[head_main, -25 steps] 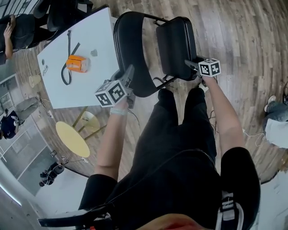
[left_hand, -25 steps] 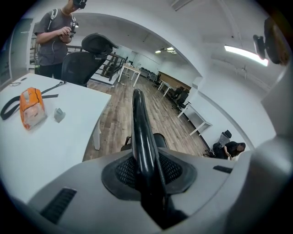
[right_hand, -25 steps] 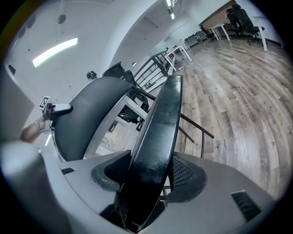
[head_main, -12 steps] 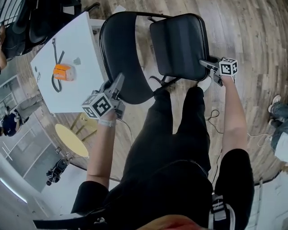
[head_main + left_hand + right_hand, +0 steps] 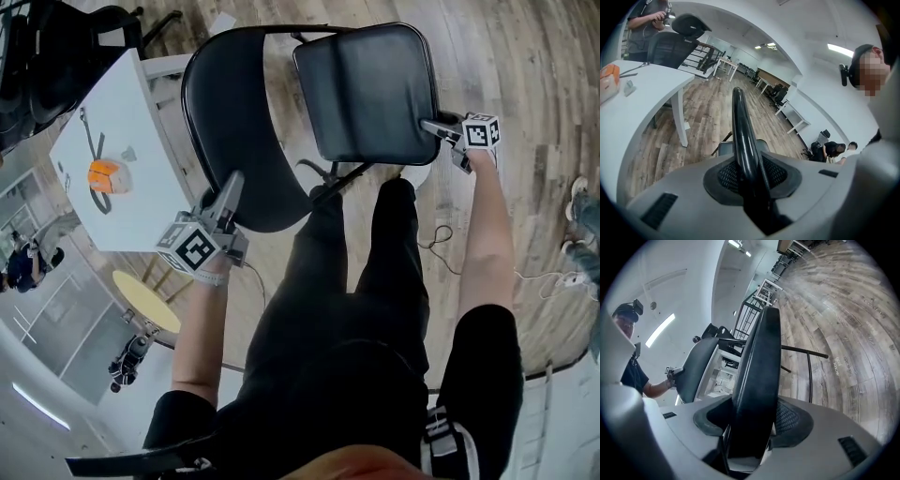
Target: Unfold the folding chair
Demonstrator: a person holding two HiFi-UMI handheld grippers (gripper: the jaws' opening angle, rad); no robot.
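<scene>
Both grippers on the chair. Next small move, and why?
Probably push the seat down a little further with the right gripper while the left gripper braces the backrest. Both grippers are clamped on, and the seat does not look fully level yet.

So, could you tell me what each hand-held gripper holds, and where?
The folding chair: left hand-held gripper on the backrest edge, right hand-held gripper on the seat edge.

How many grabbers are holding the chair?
2. The left gripper clamps the rim of the backrest, left in the head view; the right gripper clamps the edge of the seat, right.
</scene>
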